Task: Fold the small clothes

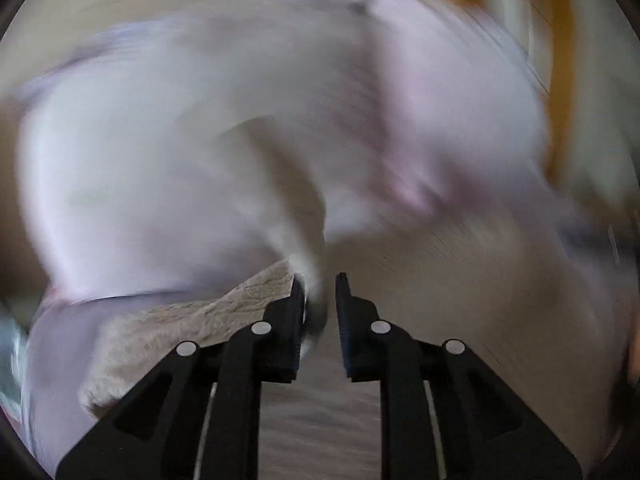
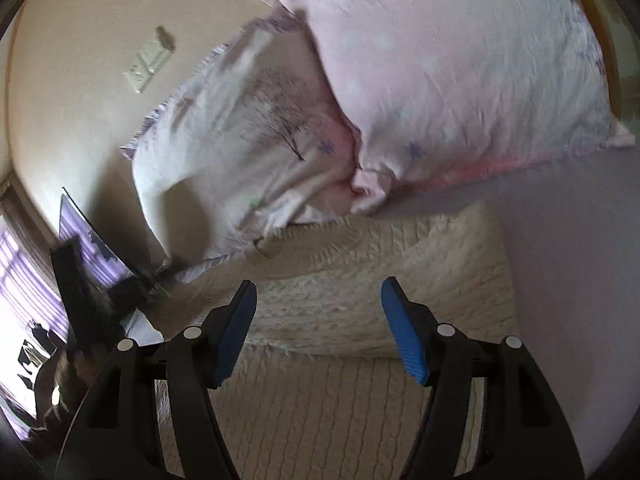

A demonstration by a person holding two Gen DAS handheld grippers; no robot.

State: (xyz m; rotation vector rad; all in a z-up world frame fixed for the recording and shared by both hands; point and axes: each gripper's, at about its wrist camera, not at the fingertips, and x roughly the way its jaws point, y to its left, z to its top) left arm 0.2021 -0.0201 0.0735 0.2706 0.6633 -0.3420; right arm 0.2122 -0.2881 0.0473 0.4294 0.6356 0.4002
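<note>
A cream cable-knit garment [image 2: 360, 280] lies on the pale bed sheet [image 2: 580, 280], with a folded edge across it. My right gripper [image 2: 319, 320] is open and empty just above the knit. In the left wrist view everything is blurred by motion. My left gripper [image 1: 320, 312] has its jaws nearly closed, with a blurred strip of pale cloth [image 1: 312, 280] between them. A piece of the cream knit [image 1: 192, 320] shows to its left. I cannot tell whether the jaws pinch the cloth.
Two pale pink pillows [image 2: 460, 72] with small flower prints lie at the head of the bed, one overlapping the other [image 2: 240, 140]. A cream wall with a light switch [image 2: 148, 64] is behind. A dark monitor [image 2: 88, 248] and a window stand at the left.
</note>
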